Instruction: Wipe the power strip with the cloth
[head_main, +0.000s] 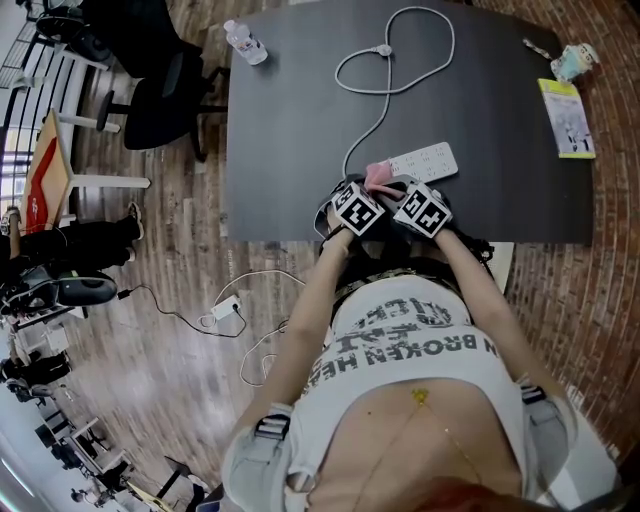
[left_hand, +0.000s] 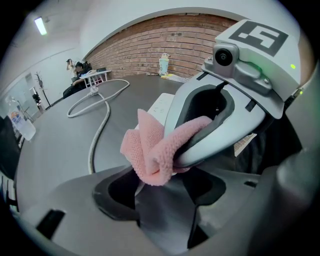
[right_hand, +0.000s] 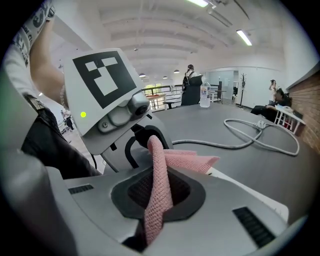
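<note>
Two grippers sit at the table's near edge, just short of the power strip. We find the right gripper pinching the pink cloth, the left gripper's jaws apart beneath its fold; bare tabletop lies left of the strip.

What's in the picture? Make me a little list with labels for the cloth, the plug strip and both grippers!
right gripper: shut on the cloth
left gripper: jaws apart, cloth's end at its mouth
cloth: pink, bunched between the two grippers
power strip: white, on the dark table just beyond the grippers
cable: white, looped across the table
</note>
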